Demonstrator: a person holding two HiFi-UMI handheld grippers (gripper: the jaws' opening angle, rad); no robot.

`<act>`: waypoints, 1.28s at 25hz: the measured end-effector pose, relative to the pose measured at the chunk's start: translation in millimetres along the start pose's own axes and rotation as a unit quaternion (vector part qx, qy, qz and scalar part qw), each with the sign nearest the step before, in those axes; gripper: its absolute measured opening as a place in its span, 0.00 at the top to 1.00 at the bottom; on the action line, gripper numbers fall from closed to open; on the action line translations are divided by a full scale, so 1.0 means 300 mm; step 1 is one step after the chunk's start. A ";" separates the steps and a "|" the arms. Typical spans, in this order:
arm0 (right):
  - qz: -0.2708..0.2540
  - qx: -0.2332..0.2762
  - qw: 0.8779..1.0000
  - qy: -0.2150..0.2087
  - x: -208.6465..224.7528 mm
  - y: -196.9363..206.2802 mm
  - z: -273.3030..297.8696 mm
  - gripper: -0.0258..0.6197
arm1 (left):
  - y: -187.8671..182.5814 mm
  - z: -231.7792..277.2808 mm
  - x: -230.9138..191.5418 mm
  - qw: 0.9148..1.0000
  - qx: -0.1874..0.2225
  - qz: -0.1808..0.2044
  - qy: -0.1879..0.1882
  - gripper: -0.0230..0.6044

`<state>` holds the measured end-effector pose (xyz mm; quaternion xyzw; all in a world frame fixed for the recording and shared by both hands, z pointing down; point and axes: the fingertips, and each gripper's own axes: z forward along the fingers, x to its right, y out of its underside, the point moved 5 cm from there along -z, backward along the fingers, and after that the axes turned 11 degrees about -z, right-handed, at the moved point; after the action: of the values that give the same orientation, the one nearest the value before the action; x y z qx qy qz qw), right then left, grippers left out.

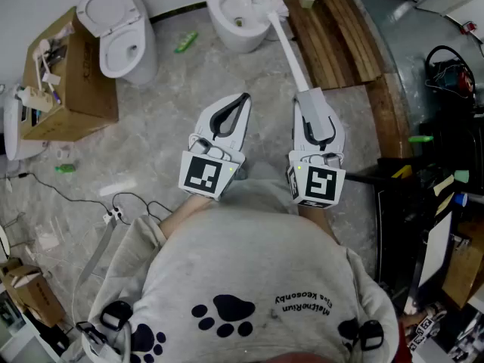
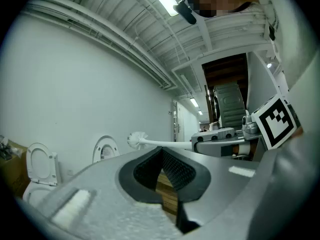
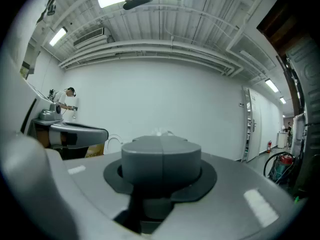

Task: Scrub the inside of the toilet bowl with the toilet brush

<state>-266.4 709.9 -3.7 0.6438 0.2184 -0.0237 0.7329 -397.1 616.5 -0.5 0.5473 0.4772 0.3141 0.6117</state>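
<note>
A white toilet bowl (image 1: 236,17) stands at the top centre of the head view. The toilet brush's white head (image 1: 265,2) hangs over its rim, and the long white handle (image 1: 291,51) runs back to my right gripper (image 1: 310,97), which is shut on the handle's end. Beside it, my left gripper (image 1: 243,98) is shut with nothing in it. In the left gripper view the pads (image 2: 172,166) meet at the tip, and the brush head (image 2: 136,139) shows beyond them. The right gripper (image 3: 161,144) has its jaws together; only a trace of the brush shows above them.
A second toilet (image 1: 121,36) with its lid up stands at the upper left, next to a cardboard box (image 1: 72,82) of supplies. Wooden planks (image 1: 336,36) lie right of the bowl. Cables (image 1: 125,203) trail on the floor; dark equipment (image 1: 446,74) crowds the right side.
</note>
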 end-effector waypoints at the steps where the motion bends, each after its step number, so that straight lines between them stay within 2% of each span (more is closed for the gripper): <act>1: -0.002 0.000 1.000 0.001 -0.003 -0.003 -0.004 0.73 | 0.004 -0.003 -0.001 1.000 -0.001 0.000 0.001 0.98; 8: -0.010 0.003 1.000 0.005 -0.022 -0.021 -0.018 0.73 | 0.010 -0.011 -0.024 1.000 0.001 -0.002 0.002 0.98; 17: 0.021 -0.008 1.000 0.007 0.054 0.028 0.049 0.73 | 0.009 0.089 -0.103 1.000 0.002 0.003 -0.015 0.98; 23: 0.034 -0.011 0.999 -0.008 0.133 0.077 0.216 0.73 | 0.039 0.225 -0.182 0.999 -0.004 -0.001 -0.033 0.98; 32: 0.033 -0.004 0.998 -0.058 0.284 0.106 0.609 0.73 | 0.008 0.545 -0.353 0.998 0.003 0.003 -0.065 0.98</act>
<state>-126.5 561.8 10.0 0.6449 0.1543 -0.0364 0.7476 -281.8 460.6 18.4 0.5699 0.4351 0.2785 0.6390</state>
